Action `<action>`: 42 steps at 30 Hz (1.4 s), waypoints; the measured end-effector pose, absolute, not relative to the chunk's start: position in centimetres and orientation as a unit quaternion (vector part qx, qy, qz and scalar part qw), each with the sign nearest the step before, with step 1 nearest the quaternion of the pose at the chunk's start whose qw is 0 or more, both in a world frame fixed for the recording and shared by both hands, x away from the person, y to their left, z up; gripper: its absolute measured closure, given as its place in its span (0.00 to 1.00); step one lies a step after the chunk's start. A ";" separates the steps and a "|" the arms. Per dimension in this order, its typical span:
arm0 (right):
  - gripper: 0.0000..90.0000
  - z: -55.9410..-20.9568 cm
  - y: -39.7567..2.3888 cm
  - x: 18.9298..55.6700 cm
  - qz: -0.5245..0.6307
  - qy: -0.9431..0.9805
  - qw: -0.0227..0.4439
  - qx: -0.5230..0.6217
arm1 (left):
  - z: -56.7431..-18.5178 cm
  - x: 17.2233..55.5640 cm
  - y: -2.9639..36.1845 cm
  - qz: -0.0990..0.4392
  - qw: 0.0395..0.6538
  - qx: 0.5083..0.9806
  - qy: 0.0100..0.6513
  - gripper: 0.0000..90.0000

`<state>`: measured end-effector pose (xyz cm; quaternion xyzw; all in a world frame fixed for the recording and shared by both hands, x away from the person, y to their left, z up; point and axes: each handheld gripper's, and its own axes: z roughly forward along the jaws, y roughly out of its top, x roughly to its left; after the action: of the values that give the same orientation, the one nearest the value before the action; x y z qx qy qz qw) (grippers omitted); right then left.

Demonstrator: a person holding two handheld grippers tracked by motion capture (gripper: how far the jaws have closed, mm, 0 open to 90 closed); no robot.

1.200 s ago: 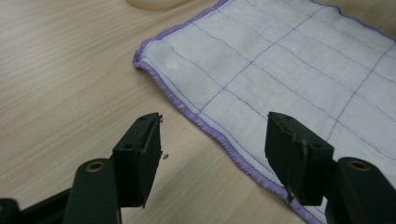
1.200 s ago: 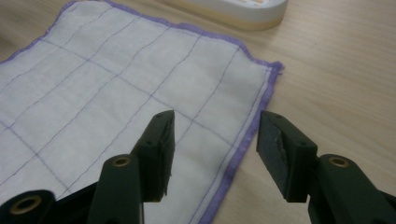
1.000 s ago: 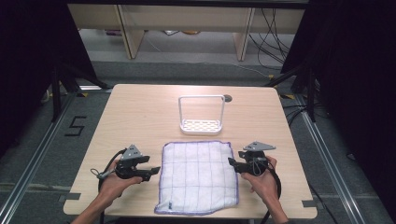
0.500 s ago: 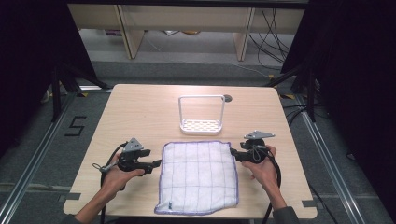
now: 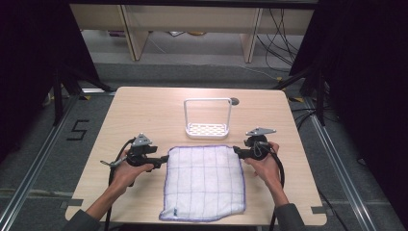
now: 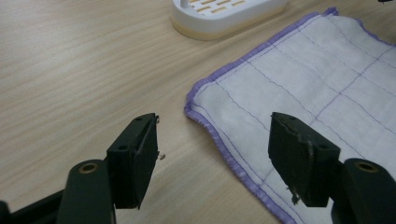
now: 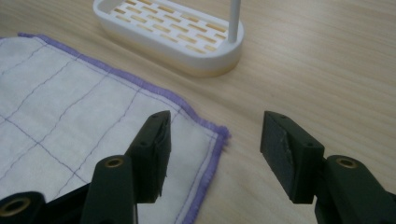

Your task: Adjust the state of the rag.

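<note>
Now, from the high view, we see that both grippers have moved up the table since a second ago: the left gripper [image 5: 162, 159] and the right gripper [image 5: 236, 150] have advanced from beside the cloth's mid-edges to its two far corners, which we judge to mean a two-handed pick-up of the far edge is about to begin, perhaps to fold it. The white dishcloth [image 5: 204, 182] lies flat on the wooden table [image 5: 144, 110], near the person's side, just short of the white slotted rack [image 5: 207, 129] with its tall hoop handle; its near-left corner is slightly curled. Turning to the left gripper view, we find the left gripper [image 6: 212, 142] wide open and empty, its jaws straddling the purple-stitched corner of the cloth [image 6: 299, 88], low over the wood. Over in the right gripper view, the right gripper [image 7: 215, 140] is equally spread and holds nothing, with the other far corner of the cloth [image 7: 93, 116] lying between its jaws, and the rack [image 7: 173, 35] close beyond. The cloth is white with a purple grid and purple hem, looking thin and limp.
</note>
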<state>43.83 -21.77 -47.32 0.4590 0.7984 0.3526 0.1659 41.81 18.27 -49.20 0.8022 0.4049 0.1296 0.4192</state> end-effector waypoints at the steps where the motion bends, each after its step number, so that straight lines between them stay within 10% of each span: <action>1: 0.49 -47.3 -21.5 43.9 0.356 0.794 0.160 0.466 | -49.3 42.0 18.1 0.128 0.417 0.804 0.403 0.36; 34: 0.48 -49.9 -19.2 46.2 0.304 0.825 0.154 0.452 | -51.1 45.2 14.9 0.131 0.382 0.838 0.366 0.40; 42: 0.61 -50.3 -19.2 46.1 0.309 0.829 0.146 0.442 | -51.6 45.0 14.6 0.132 0.382 0.851 0.334 0.62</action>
<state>46.06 -19.19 -50.27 0.4422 0.8292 0.3091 0.1461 44.97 14.57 -51.62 0.8514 0.3345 0.1319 0.3819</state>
